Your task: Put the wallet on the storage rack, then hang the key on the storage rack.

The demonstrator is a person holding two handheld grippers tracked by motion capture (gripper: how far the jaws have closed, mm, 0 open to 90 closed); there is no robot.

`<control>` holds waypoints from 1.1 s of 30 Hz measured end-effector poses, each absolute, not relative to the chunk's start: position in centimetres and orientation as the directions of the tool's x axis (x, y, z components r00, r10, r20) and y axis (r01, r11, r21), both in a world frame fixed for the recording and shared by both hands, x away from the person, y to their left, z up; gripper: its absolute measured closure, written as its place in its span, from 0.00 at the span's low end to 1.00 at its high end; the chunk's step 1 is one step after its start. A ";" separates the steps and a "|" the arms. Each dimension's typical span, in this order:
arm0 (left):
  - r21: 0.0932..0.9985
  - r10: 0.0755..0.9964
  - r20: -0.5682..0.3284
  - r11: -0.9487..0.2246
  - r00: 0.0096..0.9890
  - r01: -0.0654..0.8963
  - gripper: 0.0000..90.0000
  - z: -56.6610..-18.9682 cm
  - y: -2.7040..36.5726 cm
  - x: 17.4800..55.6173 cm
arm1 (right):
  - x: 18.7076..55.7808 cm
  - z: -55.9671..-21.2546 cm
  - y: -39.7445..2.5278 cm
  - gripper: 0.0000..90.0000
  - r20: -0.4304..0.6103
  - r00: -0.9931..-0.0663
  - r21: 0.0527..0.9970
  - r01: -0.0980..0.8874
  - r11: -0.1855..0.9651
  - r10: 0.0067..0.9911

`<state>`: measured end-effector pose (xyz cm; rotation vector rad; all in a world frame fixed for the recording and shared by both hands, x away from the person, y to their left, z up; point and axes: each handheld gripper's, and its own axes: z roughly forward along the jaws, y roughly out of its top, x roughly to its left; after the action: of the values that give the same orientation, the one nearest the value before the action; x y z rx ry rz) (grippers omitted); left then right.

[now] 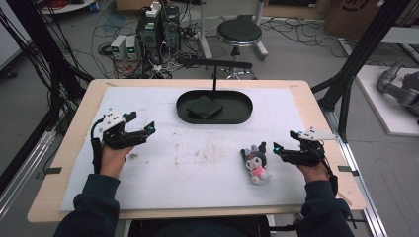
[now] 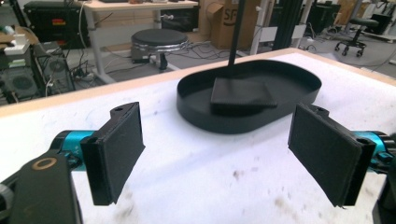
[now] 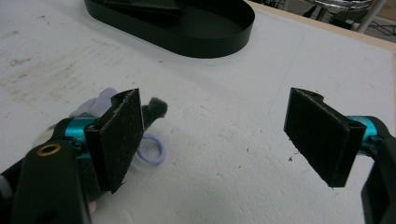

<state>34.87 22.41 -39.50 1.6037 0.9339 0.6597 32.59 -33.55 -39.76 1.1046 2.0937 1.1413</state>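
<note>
right tool (image 1: 282, 148): near right, jaws wide, empty | plush toy (image 1: 256, 163): just left of it | left tool (image 1: 141, 129): wide, empty | black tray (image 1: 215, 107): far centre of tabletop (image 1: 163, 173)

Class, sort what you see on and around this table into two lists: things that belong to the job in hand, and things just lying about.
Job in hand:
plush toy
right tool, jaws open beside the toy
left tool, jaws open
black tray

Lying about:
stool
computer boxes
floor cables
cardboard box
</note>
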 end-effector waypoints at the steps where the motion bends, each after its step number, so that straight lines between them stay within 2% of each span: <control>1: 0.971 0.845 -0.058 -0.076 0.532 0.227 0.20 -39.5 22.4 34.9 | 32.6 -39.8 -33.5 0.23 -0.054 -0.542 0.852 0.412 0.321 0.839; 23: 0.969 0.877 -0.081 -0.043 0.474 0.244 0.20 -40.8 25.0 34.0 | 32.8 -40.0 -32.9 0.23 -0.065 -0.537 0.841 0.425 0.336 0.841; 28: 0.971 0.875 -0.078 -0.042 0.478 0.235 0.20 -40.6 24.9 33.9 | 32.8 -40.2 -32.6 0.23 -0.020 -0.539 0.843 0.444 0.304 0.842; 33: 0.969 0.876 -0.083 -0.040 0.475 0.243 0.20 -40.7 24.9 33.9 | 32.7 -40.3 -31.5 0.23 -0.004 -0.578 0.821 0.464 0.333 0.816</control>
<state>33.87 24.92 -40.68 1.5651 1.0024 0.6834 32.71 -31.52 -40.35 1.1263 2.1850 1.1389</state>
